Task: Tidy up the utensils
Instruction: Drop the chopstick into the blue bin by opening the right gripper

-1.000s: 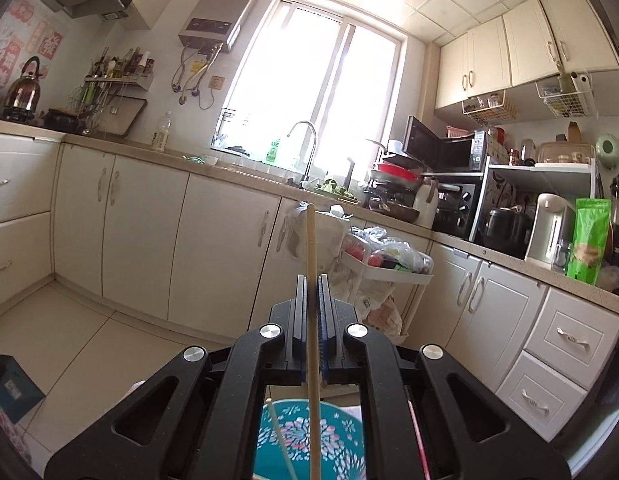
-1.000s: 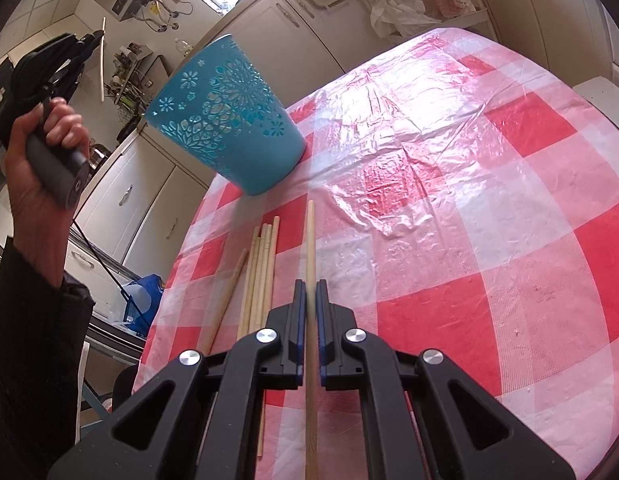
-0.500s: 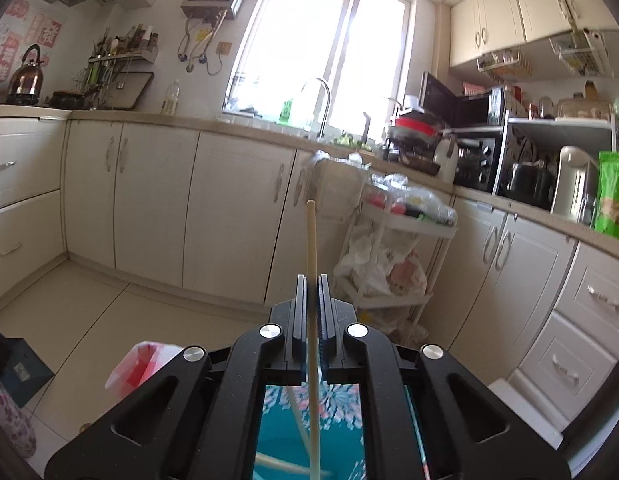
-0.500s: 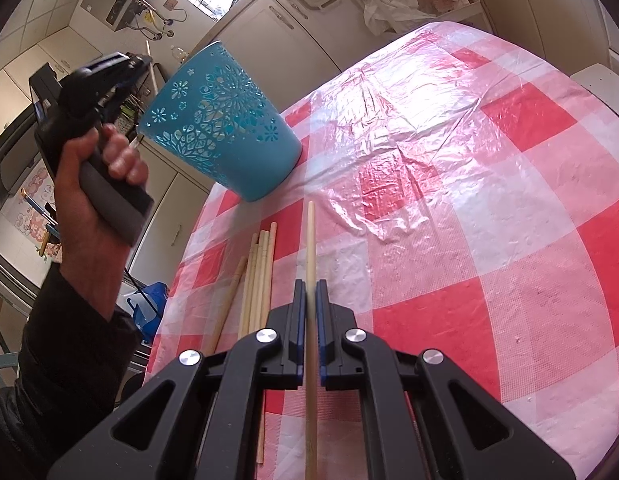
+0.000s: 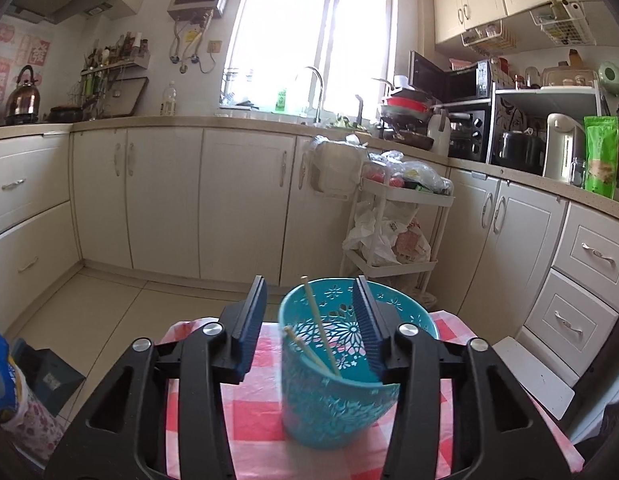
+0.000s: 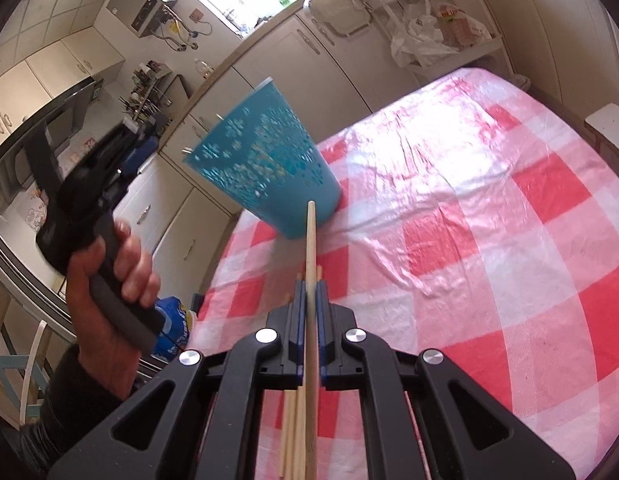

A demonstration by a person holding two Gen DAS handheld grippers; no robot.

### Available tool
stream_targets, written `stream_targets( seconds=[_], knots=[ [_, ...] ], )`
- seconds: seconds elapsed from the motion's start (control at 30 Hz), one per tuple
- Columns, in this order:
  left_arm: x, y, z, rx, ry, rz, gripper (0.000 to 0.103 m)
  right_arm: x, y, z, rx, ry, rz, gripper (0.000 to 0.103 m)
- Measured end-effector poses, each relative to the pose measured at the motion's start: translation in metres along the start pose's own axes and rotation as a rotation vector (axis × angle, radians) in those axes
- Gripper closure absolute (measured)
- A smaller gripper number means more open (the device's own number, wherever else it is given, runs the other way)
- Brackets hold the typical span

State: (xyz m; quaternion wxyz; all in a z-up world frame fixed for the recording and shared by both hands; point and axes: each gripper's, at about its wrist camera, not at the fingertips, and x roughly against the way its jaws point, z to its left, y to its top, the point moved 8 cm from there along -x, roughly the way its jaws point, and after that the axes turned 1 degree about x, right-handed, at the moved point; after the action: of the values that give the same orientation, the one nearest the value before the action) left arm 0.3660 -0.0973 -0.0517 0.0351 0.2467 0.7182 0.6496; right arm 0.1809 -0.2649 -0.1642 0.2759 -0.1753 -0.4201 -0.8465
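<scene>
A: Nearest you, what is your right tool (image 6: 308, 294) doing?

B: It is clenched on one wooden chopstick (image 6: 310, 264), which runs straight out past its tips toward the blue cup (image 6: 265, 168). Under that tool, a few more loose chopsticks (image 6: 290, 432) lie on the checked surface (image 6: 489, 248), on your side of the cup.

A: And your left tool (image 5: 311, 330)?

B: Its jaws are opening, and nothing sits between the pads. Seen from it, the cup (image 5: 337, 368) stands just beyond and below the fingertips (image 5: 251, 320), near the far edge of the surface (image 5: 253, 412). The right finger overlaps the cup's rim in that view; I cannot tell whether it touches.

A: What is in the cup?

B: Two chopsticks (image 5: 319, 334) lean inside it, their tops poking above the rim on the left side.

A: Where is your left hand (image 6: 113, 276)?

B: In the right tool's view it grips the left tool's handle, left of the cup and off the surface's edge. That tool looks blurred there.

A: Beyond the cup?

B: A white trolley (image 5: 393, 236) with bags, then cream cabinets (image 5: 237, 200).
</scene>
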Motion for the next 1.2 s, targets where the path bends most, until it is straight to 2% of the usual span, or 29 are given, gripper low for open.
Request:
stream_targets(
  seconds=[0.1,0.27,0.4,0.57,0.7,0.77,0.87,1.03,1.2],
  knots=[
    [0.031,-0.007,0.024,0.041,0.048,-0.034,0.044,0.005,0.017,0.013,0.015,0.019,-0.041,0.097],
    [0.061,-0.049,0.063,0.085,0.148,-0.01,0.044,0.008,0.055,0.043,0.051,0.057,-0.117,0.097],
    [0.069,-0.086,0.085,0.128,0.208,0.029,0.044,0.004,0.101,0.077,0.113,0.088,-0.208,0.097],
    [0.065,-0.097,0.089,0.132,0.205,0.039,0.044,-0.017,0.181,0.129,0.218,0.079,-0.387,0.097],
    [0.061,-0.099,0.087,0.136,0.19,0.043,0.044,-0.05,0.232,0.148,0.263,0.03,-0.481,0.097],
    [0.06,-0.1,0.088,0.143,0.184,0.047,0.044,-0.068,0.245,0.147,0.265,-0.004,-0.484,0.097],
    [0.06,-0.098,0.089,0.157,0.18,0.038,0.043,-0.099,0.245,0.139,0.292,-0.066,-0.417,0.097],
    [0.061,-0.097,0.09,0.169,0.172,0.033,0.041,-0.12,0.214,0.123,0.364,-0.118,-0.301,0.097],
    [0.063,-0.097,0.087,0.154,0.177,0.04,0.04,-0.116,0.179,0.111,0.397,-0.12,-0.222,0.097]
  ],
)
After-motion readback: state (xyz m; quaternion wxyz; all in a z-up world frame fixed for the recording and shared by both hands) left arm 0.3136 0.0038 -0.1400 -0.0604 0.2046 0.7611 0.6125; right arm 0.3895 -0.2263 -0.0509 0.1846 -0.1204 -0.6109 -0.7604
